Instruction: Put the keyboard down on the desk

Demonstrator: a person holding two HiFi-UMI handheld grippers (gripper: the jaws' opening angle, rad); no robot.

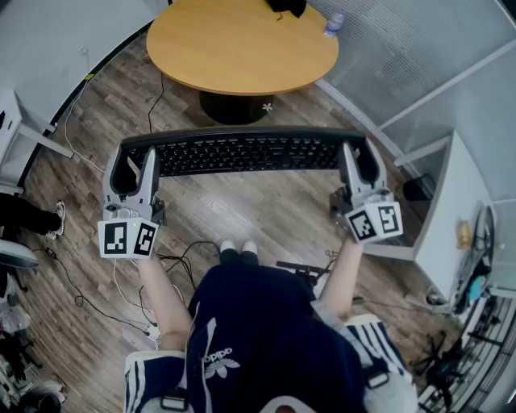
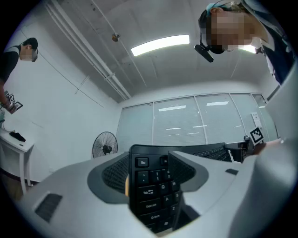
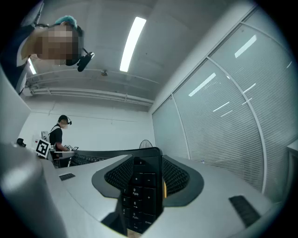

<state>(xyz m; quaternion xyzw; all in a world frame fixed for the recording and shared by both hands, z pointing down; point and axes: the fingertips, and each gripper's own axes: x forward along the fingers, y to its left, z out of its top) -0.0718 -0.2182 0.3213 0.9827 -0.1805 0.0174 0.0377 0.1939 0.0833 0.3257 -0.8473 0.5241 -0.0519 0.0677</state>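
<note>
A long black keyboard (image 1: 246,153) hangs level in the air over the wooden floor, just short of the round wooden table (image 1: 242,44). My left gripper (image 1: 137,168) is shut on its left end and my right gripper (image 1: 359,164) is shut on its right end. In the left gripper view the Esc and Tab end of the keyboard (image 2: 151,195) stands on edge between the left gripper's (image 2: 151,179) grey jaws. In the right gripper view the number-pad end of the keyboard (image 3: 139,195) sits the same way in the right gripper (image 3: 142,179).
A water bottle (image 1: 334,22) and a dark object (image 1: 286,6) lie on the round table's far side. A white desk (image 1: 451,218) stands at the right, another white desk (image 1: 12,121) at the left. Cables (image 1: 121,282) trail over the floor. A fan (image 2: 104,145) stands by the wall.
</note>
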